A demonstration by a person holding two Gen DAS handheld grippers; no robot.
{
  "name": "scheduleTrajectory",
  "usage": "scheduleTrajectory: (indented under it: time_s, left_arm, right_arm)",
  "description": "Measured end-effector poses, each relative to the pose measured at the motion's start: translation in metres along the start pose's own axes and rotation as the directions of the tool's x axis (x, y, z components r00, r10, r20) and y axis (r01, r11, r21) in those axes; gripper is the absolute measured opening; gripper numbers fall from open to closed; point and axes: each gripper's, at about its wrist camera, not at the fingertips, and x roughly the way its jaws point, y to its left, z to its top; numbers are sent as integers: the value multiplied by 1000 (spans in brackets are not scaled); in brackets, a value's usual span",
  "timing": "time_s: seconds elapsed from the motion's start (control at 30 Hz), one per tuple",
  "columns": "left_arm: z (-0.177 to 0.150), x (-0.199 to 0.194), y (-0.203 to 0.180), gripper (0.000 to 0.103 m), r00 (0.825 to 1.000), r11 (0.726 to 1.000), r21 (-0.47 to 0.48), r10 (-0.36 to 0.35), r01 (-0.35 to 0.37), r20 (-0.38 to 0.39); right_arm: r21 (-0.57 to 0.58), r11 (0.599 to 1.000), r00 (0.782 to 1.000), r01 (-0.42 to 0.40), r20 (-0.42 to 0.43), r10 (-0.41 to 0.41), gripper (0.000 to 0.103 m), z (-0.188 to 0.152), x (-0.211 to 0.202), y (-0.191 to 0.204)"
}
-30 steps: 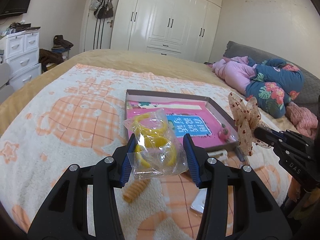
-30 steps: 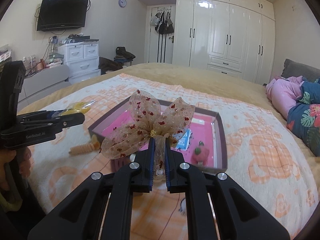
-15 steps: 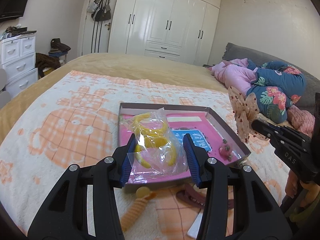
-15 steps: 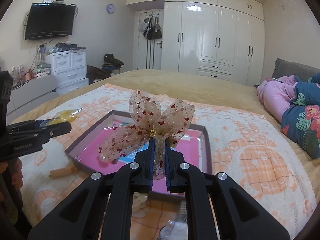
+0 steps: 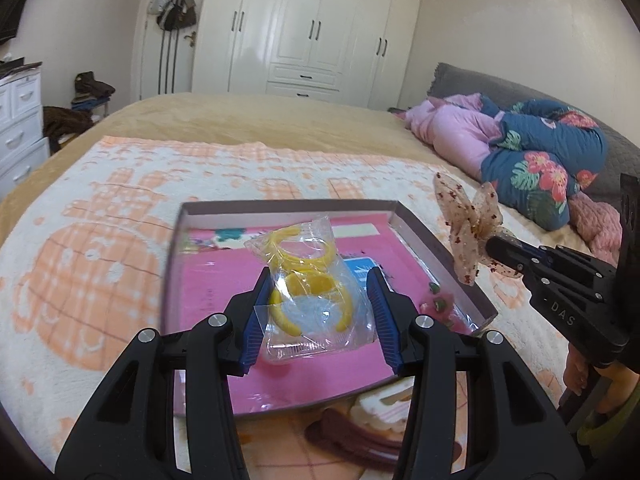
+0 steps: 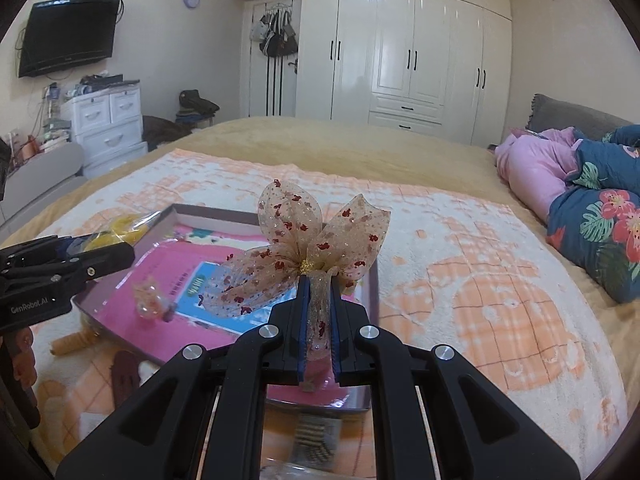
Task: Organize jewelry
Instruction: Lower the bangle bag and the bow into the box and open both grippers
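My left gripper is shut on a clear bag of yellow hair bands, held above the pink-lined shallow box on the bed. My right gripper is shut on the tail of a sheer beige bow with red specks, hovering over the box's right side. In the left wrist view the bow and the right gripper hang just past the box's right wall. In the right wrist view the left gripper reaches in from the left with the yellow bag. A small pink trinket lies inside the box.
Loose pieces lie on the orange-and-white blanket in front of the box: a dark red hair clip, a white clip, an orange spiral tie, a comb-like clip. Folded pink and floral bedding sits at right.
Both grippers have moved forward over the box with their items still held. The bag now hangs above the box's pink floor, and the bow sits over its right side.
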Motion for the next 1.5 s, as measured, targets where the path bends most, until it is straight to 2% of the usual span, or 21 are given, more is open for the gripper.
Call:
scheduleTrajectory:
  time_s: [0.23,0.5,0.67,1.17,1.33,1.4,1.5]
  left_arm:
    - [-3,27,-11,39,998,1000,17,-22,23,-61]
    - [-14,41,-16,39,994,998,43,-40,45,-106]
    - [-18,48,-19,39,993,997,62,-36,43,-116]
    - [-20,56,-12,39,990,998,42,-29,36,-139]
    - [-20,54,-12,39,991,999,42,-28,34,-134]
    - [-20,52,-11,40,991,999,41,-26,32,-130]
    - [-19,48,-9,40,992,999,33,-23,27,-122]
  right_arm:
    - [3,1000,999,26,-33,-26,9,-2,14,-6]
    - [15,999,996,30,-87,-29,9,-5,36,-12]
    - [21,1000,992,18,-126,-16,9,-8,49,-12]
    - [33,999,985,11,-170,-6,12,-13,70,-8]
    - [68,998,985,10,-173,2,30,-16,69,-14]
    - [84,996,986,17,-169,-3,34,-17,65,-16]
    - [99,995,989,10,-147,5,49,-17,56,-17]
